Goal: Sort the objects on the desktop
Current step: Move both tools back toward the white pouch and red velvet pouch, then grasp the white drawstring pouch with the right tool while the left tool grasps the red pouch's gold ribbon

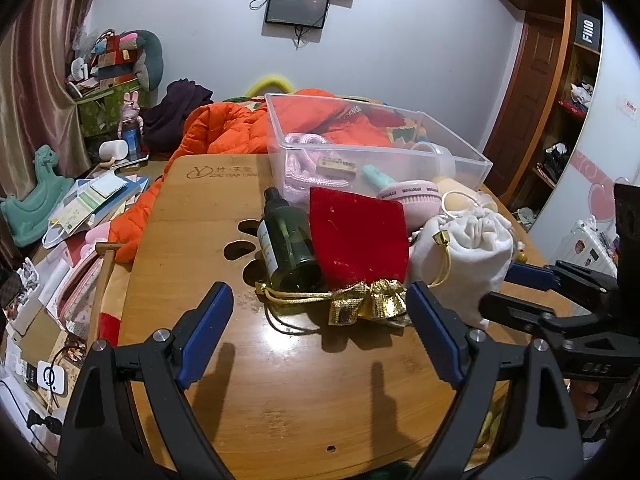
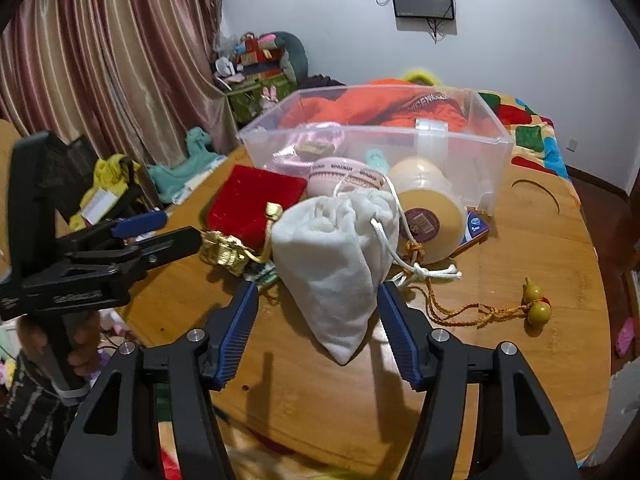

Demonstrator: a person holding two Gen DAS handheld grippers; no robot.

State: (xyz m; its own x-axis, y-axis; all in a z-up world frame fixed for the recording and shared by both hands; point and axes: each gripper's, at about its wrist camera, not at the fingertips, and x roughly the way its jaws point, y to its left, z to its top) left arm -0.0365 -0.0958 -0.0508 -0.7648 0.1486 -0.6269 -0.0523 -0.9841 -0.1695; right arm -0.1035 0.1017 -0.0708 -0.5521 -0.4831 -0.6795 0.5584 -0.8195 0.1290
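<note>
soft white drawstring cloth pouch (image 2: 336, 256) sits betw the spread-wide fingers of right gripper (image 2: 316, 320), untouched; left gripper (image 1: 320, 332) also wide, w/ gold-trimmed red velvet bag (image 1: 358, 236) just ahead.

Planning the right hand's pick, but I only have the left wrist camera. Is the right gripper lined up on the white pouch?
Observer: Yes. The right gripper is open, and the lower end of the white pouch lies between its fingers, unclamped.
Operator: What's hidden behind the pouch?
Observer: A round yellow tub lies on its side just beyond it, in front of the clear bin.
Operator: Anything further right?
Observer: Two small yellow gourds on a braided cord lie on the table.
</note>
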